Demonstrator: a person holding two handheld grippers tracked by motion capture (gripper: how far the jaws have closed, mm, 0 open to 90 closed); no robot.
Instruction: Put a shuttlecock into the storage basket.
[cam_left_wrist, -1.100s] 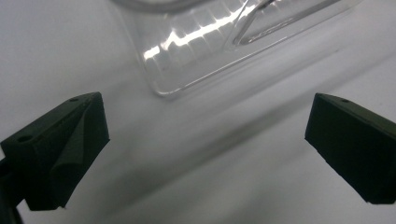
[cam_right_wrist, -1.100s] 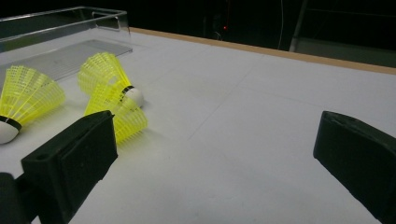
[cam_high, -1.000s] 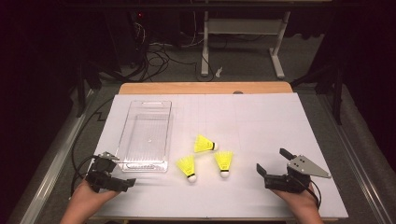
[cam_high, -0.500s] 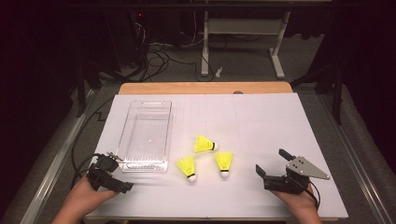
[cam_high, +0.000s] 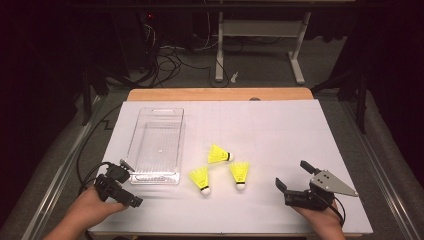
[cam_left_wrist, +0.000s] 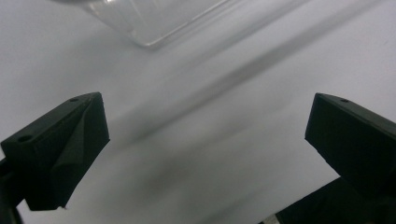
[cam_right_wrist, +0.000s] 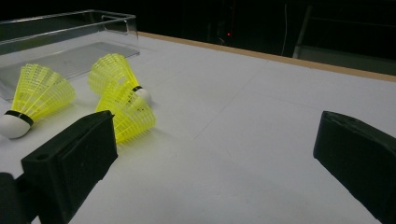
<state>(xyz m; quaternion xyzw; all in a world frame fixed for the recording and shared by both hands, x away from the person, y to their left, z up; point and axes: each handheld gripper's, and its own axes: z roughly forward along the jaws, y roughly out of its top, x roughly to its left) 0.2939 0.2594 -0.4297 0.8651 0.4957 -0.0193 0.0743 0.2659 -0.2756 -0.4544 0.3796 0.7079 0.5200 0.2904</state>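
Three yellow shuttlecocks with white corks lie on the white table, one (cam_high: 218, 154) behind the other two (cam_high: 200, 178) (cam_high: 240, 173). A clear plastic box (cam_high: 155, 145) stands empty to their left. My left gripper (cam_high: 129, 183) rests near the box's front left corner, open and empty; its own view has the left gripper (cam_left_wrist: 205, 121) over bare table with the box's corner (cam_left_wrist: 154, 23) above. My right gripper (cam_high: 294, 175) sits open at the front right. Ahead of the right gripper (cam_right_wrist: 215, 135) lie the shuttlecocks (cam_right_wrist: 39, 95) (cam_right_wrist: 114, 74) (cam_right_wrist: 128, 116), left of its jaws.
The white sheet (cam_high: 280, 130) covers a wooden table whose far edge (cam_high: 220, 94) shows beyond it. Past the table are a dark floor with cables (cam_high: 170, 60) and a white desk frame (cam_high: 260, 45). The clear box (cam_right_wrist: 70, 32) stands behind the shuttlecocks.
My left gripper has shifted and turned a little near the table's front left. The right gripper, the shuttlecocks and the box have stayed put.
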